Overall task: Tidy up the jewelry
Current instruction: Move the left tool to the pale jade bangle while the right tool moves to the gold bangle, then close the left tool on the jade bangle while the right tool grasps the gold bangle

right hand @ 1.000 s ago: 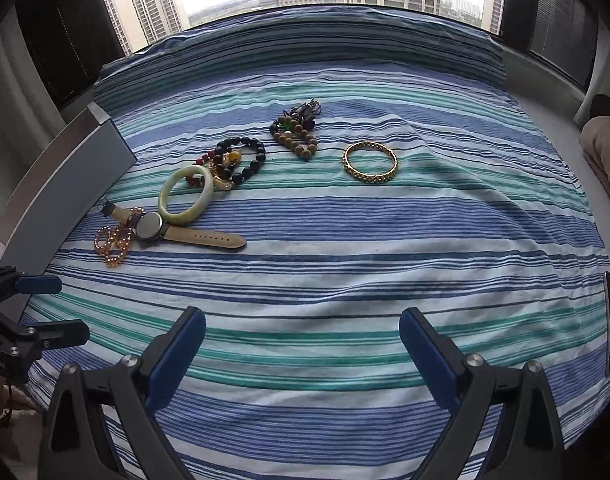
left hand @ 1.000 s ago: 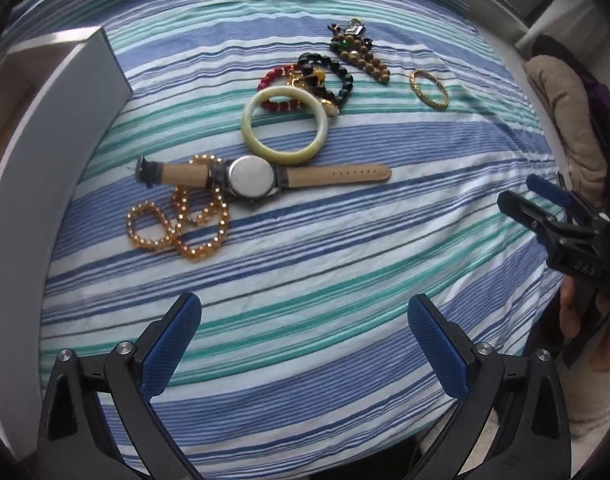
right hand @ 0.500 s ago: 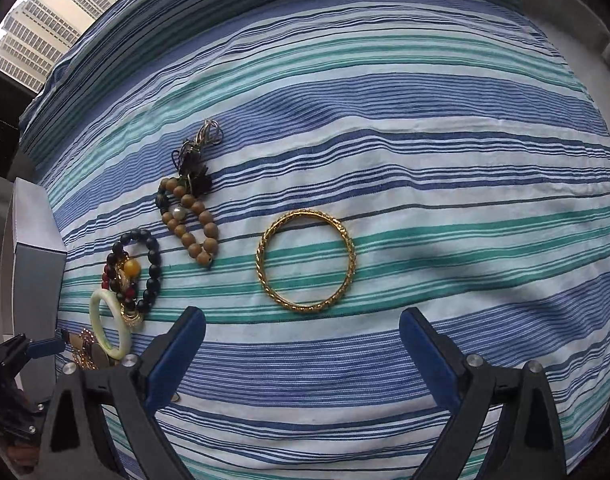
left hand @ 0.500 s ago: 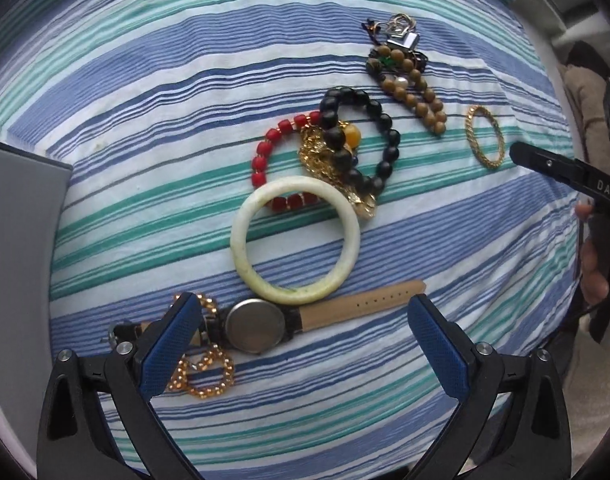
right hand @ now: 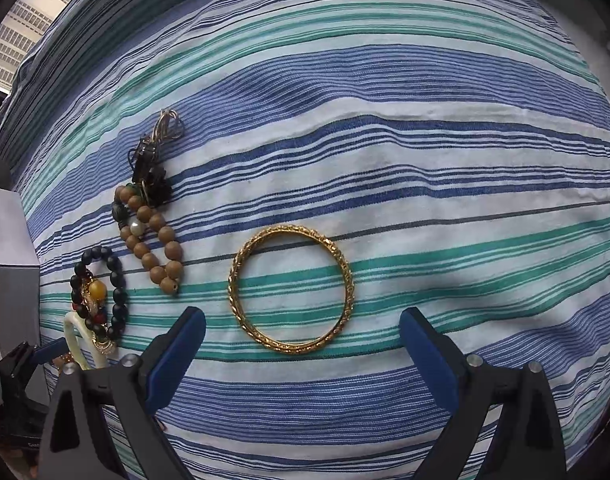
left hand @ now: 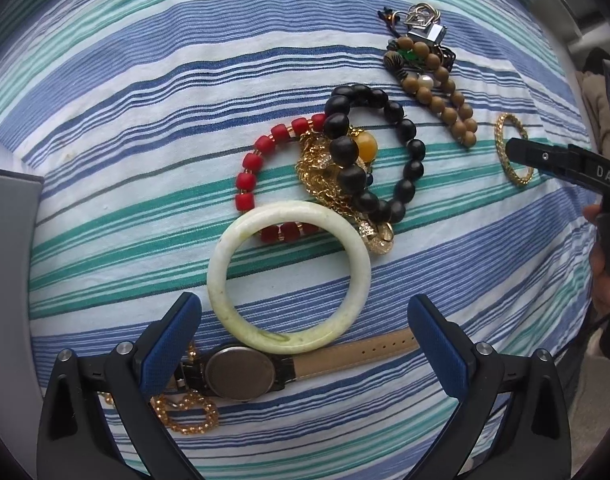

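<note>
All jewelry lies loose on the striped cloth; nothing is sorted yet. The jade bangle overlaps the watch and red beads, while the gold bangle lies apart. Left gripper and right gripper hover wide open, holding nothing.

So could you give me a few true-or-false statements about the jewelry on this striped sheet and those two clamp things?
1. The pale green bangle overlaps the watch. True.
2. The right gripper is clamped on the gold bangle. False: its jaws are wide apart, the bangle lying untouched on the sheet.
3. The left gripper is open and holds nothing. True.
4. The gold bangle lies tangled with the wooden bead bracelet. False: it lies apart, bare striped sheet between them.
5. The red bead bracelet passes under the green bangle. True.
</note>
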{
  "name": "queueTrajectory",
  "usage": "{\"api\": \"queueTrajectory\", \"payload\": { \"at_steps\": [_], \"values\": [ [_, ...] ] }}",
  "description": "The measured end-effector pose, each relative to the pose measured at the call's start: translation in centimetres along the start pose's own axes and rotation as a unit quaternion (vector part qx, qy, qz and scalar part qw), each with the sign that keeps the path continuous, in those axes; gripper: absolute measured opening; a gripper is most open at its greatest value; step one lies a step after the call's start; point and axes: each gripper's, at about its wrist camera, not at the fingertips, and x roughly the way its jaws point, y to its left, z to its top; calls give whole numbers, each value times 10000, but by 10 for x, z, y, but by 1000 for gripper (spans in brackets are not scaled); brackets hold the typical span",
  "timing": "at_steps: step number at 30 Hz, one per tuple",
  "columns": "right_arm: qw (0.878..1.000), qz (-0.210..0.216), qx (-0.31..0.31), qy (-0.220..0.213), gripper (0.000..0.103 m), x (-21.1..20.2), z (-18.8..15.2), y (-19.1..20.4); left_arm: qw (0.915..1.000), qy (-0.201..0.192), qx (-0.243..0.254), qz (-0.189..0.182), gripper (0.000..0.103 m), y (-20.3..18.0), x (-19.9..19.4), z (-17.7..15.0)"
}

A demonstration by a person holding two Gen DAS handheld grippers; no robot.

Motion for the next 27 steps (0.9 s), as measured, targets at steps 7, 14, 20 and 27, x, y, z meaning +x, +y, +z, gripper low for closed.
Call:
{"api": "queueTrajectory", "payload": {
  "at_steps": [7, 14, 20, 27],
  "values": [
    [9952, -789, -564, -135, 100, 20, 18, 41, 9987, -126, 14, 490, 88, -7, 14, 16],
    [9911, -984, -861, -240, 68, 9, 15, 74, 9985, -313, 63, 434, 81, -7, 1, 10],
    [9918, -752, -938, -422, 68, -28, 8, 102, 9979, -615, 63, 216, 81, 1, -55, -17],
    [9850, -652, -1473, -615, 69, -66, -19, 143, 9936, -1108, -175, -87, 81, 26, -132, -62]
  ]
}}
